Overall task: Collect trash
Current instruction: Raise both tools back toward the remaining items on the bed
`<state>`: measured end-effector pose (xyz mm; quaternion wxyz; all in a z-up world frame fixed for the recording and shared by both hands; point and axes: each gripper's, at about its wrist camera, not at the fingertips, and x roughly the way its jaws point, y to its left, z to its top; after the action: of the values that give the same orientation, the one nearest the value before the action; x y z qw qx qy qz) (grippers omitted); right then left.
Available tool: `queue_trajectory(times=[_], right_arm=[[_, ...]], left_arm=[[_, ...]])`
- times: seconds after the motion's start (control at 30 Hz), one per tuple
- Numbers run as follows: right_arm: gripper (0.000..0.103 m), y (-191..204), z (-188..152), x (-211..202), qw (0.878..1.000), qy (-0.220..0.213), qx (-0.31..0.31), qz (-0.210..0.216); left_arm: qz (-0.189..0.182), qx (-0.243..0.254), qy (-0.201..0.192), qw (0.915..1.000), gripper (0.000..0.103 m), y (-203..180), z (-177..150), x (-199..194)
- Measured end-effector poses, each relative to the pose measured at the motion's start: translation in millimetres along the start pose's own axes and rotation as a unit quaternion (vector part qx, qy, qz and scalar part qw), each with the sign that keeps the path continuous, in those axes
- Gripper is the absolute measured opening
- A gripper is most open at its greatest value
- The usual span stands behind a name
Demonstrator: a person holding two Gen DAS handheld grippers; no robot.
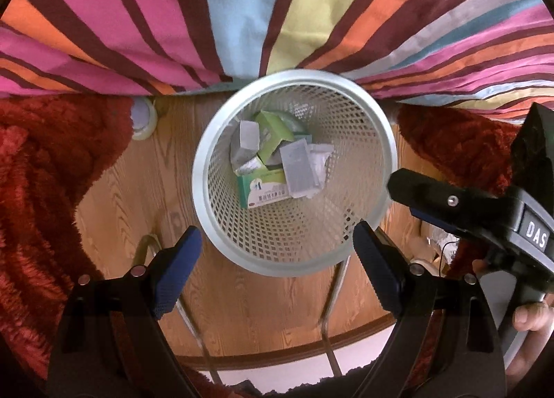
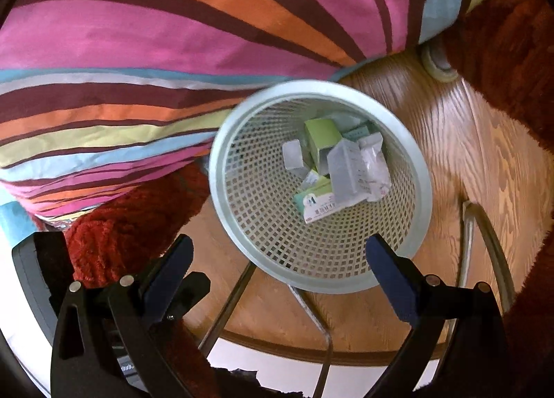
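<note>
We held both the left gripper [image 1: 273,270] and right gripper [image 2: 278,277] wide open and empty just above the wastebasket [image 1: 204,169], its boxes [image 1: 265,187] already dropped inside.

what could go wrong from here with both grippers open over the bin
1. The two grippers are close: the right gripper juts in beside the left gripper, so they could knock together.
2. The light mesh bin stands on a round table against the striped bedding; a bump on its rim might tip it and spill the boxes.
</note>
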<state>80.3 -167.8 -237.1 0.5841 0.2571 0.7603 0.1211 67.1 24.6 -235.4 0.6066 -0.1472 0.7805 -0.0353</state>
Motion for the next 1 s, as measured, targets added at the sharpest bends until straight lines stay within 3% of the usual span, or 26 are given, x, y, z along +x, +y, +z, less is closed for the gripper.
queue_trajectory(times=[0.2,0.33,0.4,0.5,0.6,0.67,0.8,1.0], right_arm=[[0.095,26,-16,-43,0.996,-0.047,-0.075,0.023],[0.095,47,-35,-99,0.980,-0.107,-0.147,0.081],[0.095,57,-39,-132,0.967,-0.163,-0.175,0.092],[0.095,76,-40,-178,0.938,-0.267,-0.212,0.070],[0.095,97,-42,-212,0.890,-0.377,-0.256,0.032],[0.095,109,-35,-221,0.870,-0.403,-0.284,0.000],[0.095,126,-12,-236,0.853,-0.427,-0.300,-0.011],[0.095,142,17,-261,0.841,-0.452,-0.296,-0.011]], left_arm=[[-0.009,0.024,-0.064,0.9976,0.087,-4,-15,-41],[-0.022,0.065,-0.172,0.9826,0.087,-6,-34,-102],[-0.019,0.074,-0.219,0.9727,0.093,-6,-36,-129],[-0.010,0.073,-0.279,0.9576,0.093,-6,-33,-166],[-0.020,0.057,-0.328,0.9426,0.093,-5,-22,-197],[-0.015,0.050,-0.352,0.9344,0.093,-6,-13,-212],[0.002,0.044,-0.379,0.9242,0.093,-5,13,-234],[0.007,0.041,-0.421,0.9063,0.093,-10,58,-272]])
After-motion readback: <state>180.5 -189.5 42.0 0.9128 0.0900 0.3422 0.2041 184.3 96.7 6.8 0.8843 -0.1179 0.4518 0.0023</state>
